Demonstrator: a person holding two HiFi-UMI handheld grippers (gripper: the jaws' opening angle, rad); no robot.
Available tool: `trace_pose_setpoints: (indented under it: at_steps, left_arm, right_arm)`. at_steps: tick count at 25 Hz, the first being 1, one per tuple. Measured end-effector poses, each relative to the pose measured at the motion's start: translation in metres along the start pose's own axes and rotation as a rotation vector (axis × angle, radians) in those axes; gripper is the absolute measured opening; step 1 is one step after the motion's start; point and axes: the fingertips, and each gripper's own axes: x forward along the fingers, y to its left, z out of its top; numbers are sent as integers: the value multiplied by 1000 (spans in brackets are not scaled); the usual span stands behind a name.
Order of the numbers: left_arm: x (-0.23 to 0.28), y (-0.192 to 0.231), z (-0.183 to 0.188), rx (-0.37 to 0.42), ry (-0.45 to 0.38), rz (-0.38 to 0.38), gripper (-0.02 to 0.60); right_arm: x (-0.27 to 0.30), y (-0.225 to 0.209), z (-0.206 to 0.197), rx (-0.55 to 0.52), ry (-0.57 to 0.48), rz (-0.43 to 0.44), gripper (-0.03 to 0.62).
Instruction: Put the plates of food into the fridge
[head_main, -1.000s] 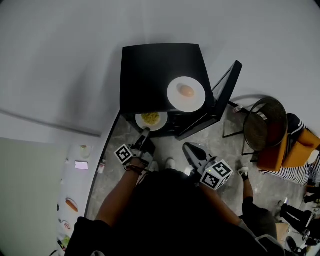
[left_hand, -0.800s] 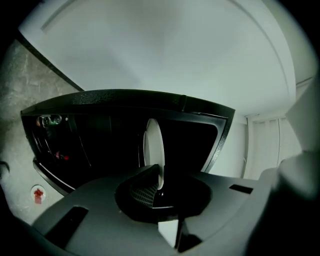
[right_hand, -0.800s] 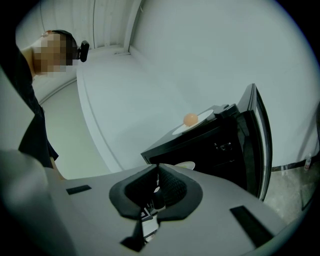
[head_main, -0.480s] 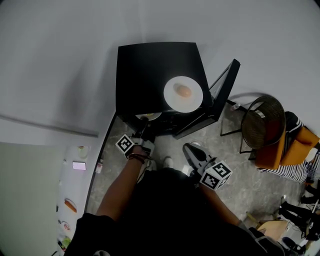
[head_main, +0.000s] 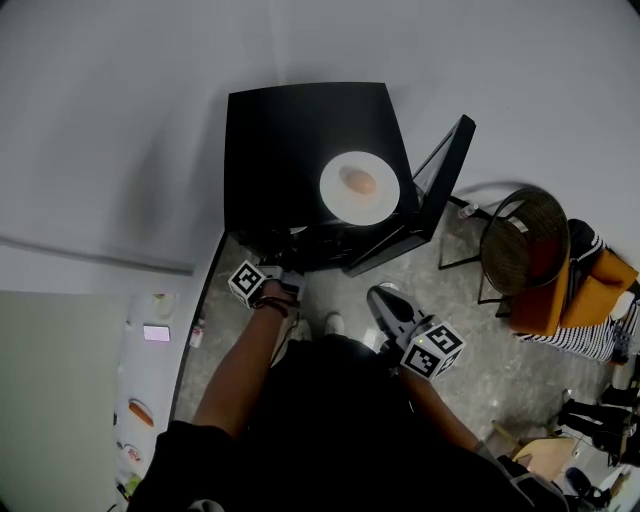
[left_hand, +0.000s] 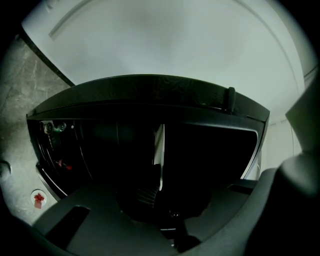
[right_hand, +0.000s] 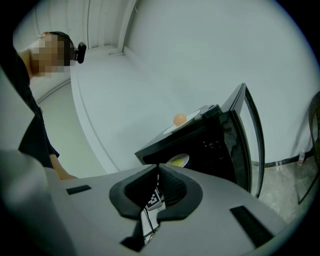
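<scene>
Our left gripper (left_hand: 157, 186), jaws just tightened on the white plate of yellow food (left_hand: 159, 145), may let it sag and spill inside the black fridge (head_main: 295, 140); our right gripper (right_hand: 159, 169) is closed, empty.

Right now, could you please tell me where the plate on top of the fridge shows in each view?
Head view: plate, just above centre, on the fridge.
Left gripper view: not in it; the fridge top shows edge-on.
Right gripper view: just right of centre, edge-on, atop the fridge.
Shared landmark: the black fridge.
</scene>
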Motion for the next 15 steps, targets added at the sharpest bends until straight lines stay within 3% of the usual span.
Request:
trace_pose_setpoints:
  at_steps: [9,11,15]
  left_arm:
    - [7,-6,-1,19,-5,-10,40]
    - [8,-13,-8,42,31,-33,126]
    - [2,-15,-18,49,63,-35,141]
  right_arm:
    - [-2,-7,1,19,7,4,29]
    - [-2,-6,0,22,6,12,29]
    - [0,-6,1,23,3,22,29]
